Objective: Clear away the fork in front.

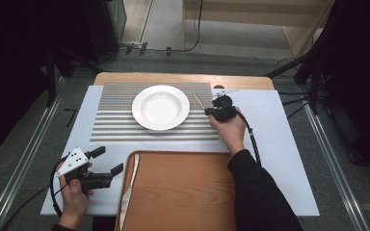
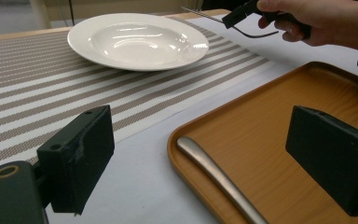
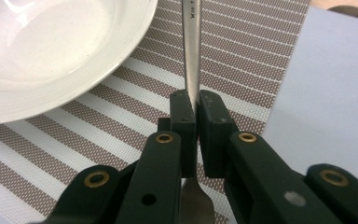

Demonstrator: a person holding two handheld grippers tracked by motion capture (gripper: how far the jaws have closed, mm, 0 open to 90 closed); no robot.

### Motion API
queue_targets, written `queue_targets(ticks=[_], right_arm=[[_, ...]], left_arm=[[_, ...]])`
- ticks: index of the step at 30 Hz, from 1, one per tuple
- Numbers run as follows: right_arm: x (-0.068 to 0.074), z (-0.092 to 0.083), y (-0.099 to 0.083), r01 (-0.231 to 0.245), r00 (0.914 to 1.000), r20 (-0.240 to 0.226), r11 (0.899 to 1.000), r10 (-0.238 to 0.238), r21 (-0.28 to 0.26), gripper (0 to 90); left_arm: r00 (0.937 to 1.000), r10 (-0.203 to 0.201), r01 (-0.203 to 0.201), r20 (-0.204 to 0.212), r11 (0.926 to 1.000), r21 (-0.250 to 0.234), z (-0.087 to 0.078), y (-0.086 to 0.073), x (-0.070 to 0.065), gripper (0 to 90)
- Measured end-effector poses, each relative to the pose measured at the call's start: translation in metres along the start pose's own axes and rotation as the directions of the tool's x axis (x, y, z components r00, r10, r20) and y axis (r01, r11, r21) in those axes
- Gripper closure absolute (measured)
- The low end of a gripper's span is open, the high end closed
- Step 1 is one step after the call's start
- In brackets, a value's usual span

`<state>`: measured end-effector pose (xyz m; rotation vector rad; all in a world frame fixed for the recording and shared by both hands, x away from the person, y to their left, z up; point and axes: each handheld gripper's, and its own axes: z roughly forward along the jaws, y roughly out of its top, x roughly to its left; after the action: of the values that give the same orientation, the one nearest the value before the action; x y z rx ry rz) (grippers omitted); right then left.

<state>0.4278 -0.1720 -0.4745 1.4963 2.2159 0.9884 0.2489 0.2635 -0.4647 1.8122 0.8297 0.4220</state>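
A white deep plate (image 1: 161, 107) sits on a striped placemat (image 1: 115, 120). Just right of the plate, my right gripper (image 1: 209, 111) is shut on a slim silver piece of cutlery (image 1: 199, 100) and holds it a little above the mat. In the right gripper view the pads (image 3: 185, 116) pinch the metal strip (image 3: 192, 51), which runs away from me past the plate's rim (image 3: 121, 51). My left gripper (image 1: 110, 160) stands open over the white sheet, left of a brown tray (image 1: 183, 192), with nothing between its jaws. A second silver utensil (image 1: 130, 185) lies along the tray's left edge.
A white sheet (image 1: 279, 144) covers the wooden table under mat and tray. The left gripper view looks across the tray's corner (image 2: 270, 140) and the utensil's handle (image 2: 214, 177) toward the plate (image 2: 137, 39) and the other hand's gripper (image 2: 230, 18). Dark stands and cables flank the table.
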Motion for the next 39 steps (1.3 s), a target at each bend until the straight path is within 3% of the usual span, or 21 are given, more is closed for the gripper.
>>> queue_targets(ticks=[5, 9, 16, 23, 30, 37, 39], right_arm=[[0.004, -0.010, -0.005, 0.022, 0.9997, -0.009, 0.999, -0.023, -0.040, 84.5], [0.010, -0.017, -0.009, 0.033, 0.9988, -0.035, 0.997, -0.035, -0.071, 84.4], [0.023, -0.030, -0.016, 0.057, 0.9955, -0.070, 0.993, -0.065, -0.108, 84.4], [0.036, -0.046, -0.025, 0.069, 0.9902, -0.110, 0.986, -0.086, -0.153, 84.4], [0.044, -0.063, -0.034, 0.077, 0.9844, -0.140, 0.977, -0.107, -0.200, 84.4], [0.052, -0.076, -0.046, 0.089, 0.9773, -0.167, 0.968, -0.130, -0.235, 84.4], [0.054, -0.079, -0.050, 0.086, 0.9759, -0.174, 0.966, -0.131, -0.245, 84.4]], left_arm=[[0.9998, -0.002, 0.003, 0.019, 0.9999, -0.012, 0.004, 0.008, -0.005, 7.0], [0.9999, 0.012, -0.012, 0.007, 0.9997, -0.023, 0.006, 0.017, -0.007, 7.0], [0.9998, 0.001, 0.000, 0.020, 0.9986, -0.054, 0.015, 0.031, -0.011, 7.0], [0.9983, -0.030, 0.032, 0.050, 0.9987, -0.038, 0.030, 0.039, -0.016, 7.0], [0.9949, -0.028, 0.033, 0.097, 0.9983, -0.049, 0.041, 0.047, -0.026, 6.9], [0.9901, -0.049, 0.052, 0.132, 0.9985, -0.020, 0.055, 0.053, -0.034, 7.0], [0.9918, -0.056, 0.058, 0.115, 0.9981, -0.018, 0.058, 0.054, -0.036, 14.3]])
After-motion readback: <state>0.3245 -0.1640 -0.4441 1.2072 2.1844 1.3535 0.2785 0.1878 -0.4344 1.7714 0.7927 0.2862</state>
